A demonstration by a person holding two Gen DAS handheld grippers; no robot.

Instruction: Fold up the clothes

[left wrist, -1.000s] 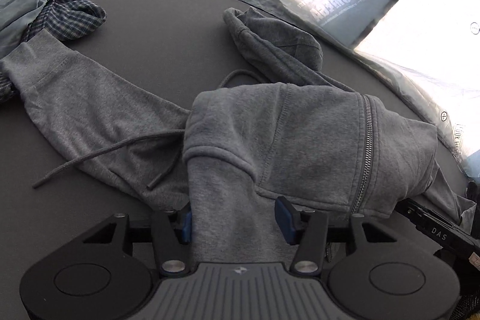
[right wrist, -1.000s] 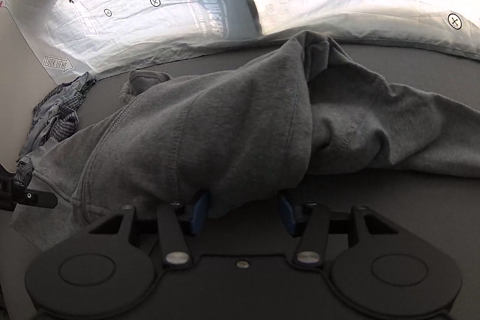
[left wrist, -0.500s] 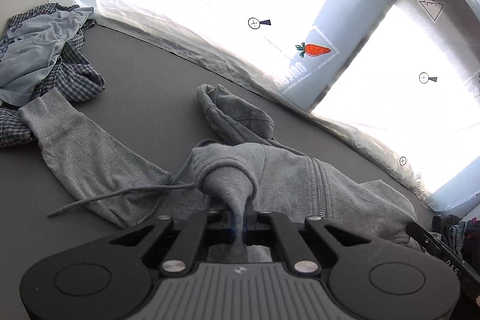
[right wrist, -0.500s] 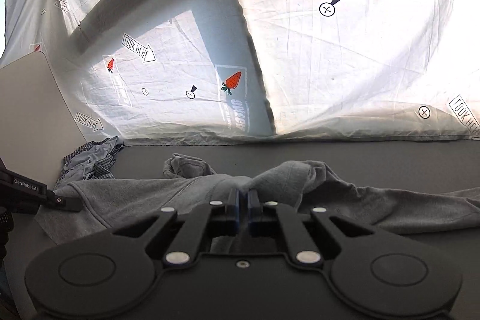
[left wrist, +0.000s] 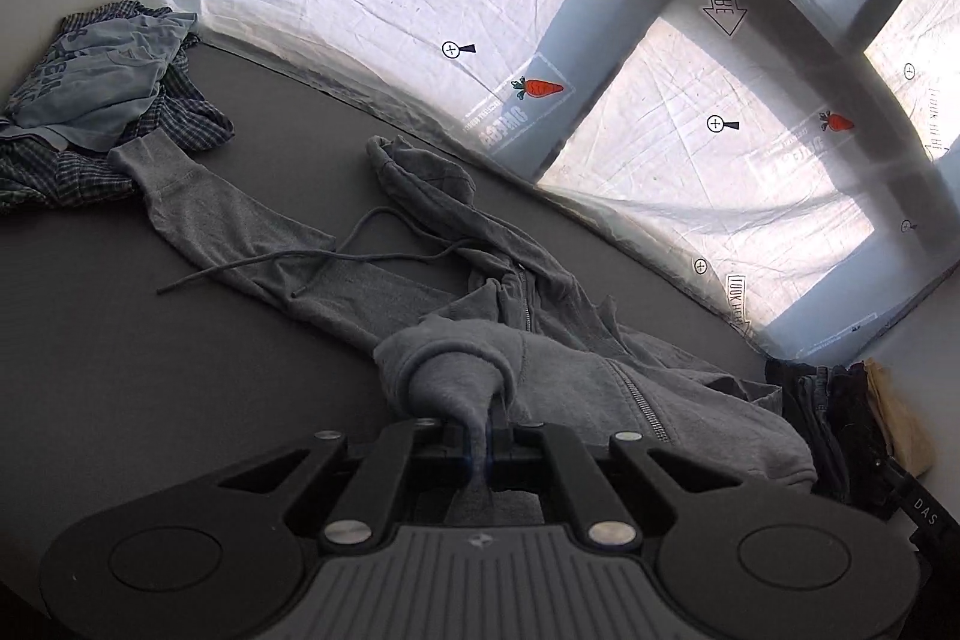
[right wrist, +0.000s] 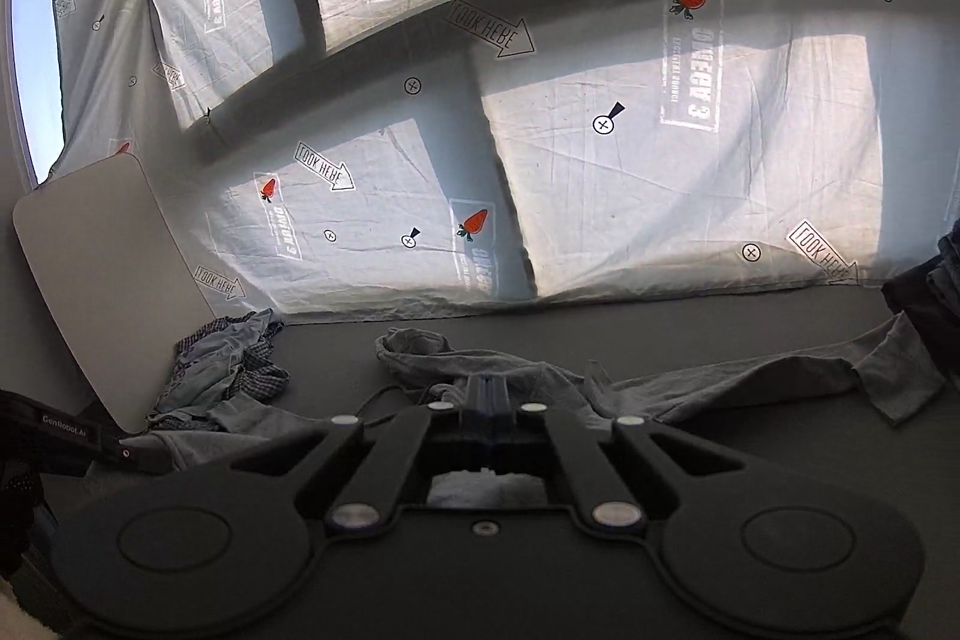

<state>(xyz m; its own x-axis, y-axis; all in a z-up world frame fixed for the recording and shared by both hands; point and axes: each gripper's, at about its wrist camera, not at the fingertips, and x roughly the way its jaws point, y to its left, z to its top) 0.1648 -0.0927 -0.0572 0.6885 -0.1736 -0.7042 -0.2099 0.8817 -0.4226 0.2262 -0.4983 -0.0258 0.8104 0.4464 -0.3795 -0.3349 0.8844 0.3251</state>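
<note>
A grey zip hoodie (left wrist: 558, 340) lies spread across the dark grey table (left wrist: 150, 370), hood toward the back, drawstring trailing left, one sleeve reaching left. My left gripper (left wrist: 486, 436) is shut on a pinched fold of the hoodie's hem edge and holds it raised. My right gripper (right wrist: 491, 400) is shut on another part of the hoodie (right wrist: 720, 388), with grey fabric bunched behind its fingers; the other sleeve stretches right across the table.
A heap of blue and plaid clothes (left wrist: 102, 100) sits at the table's far left, also seen in the right wrist view (right wrist: 228, 370). Dark folded clothes (left wrist: 840, 418) lie at the right edge. A printed white sheet (right wrist: 600, 160) hangs behind the table.
Both grippers went from open around the hoodie's edge to shut on it, then lifted and pulled back, so the hoodie is drawn out flatter on the table.
</note>
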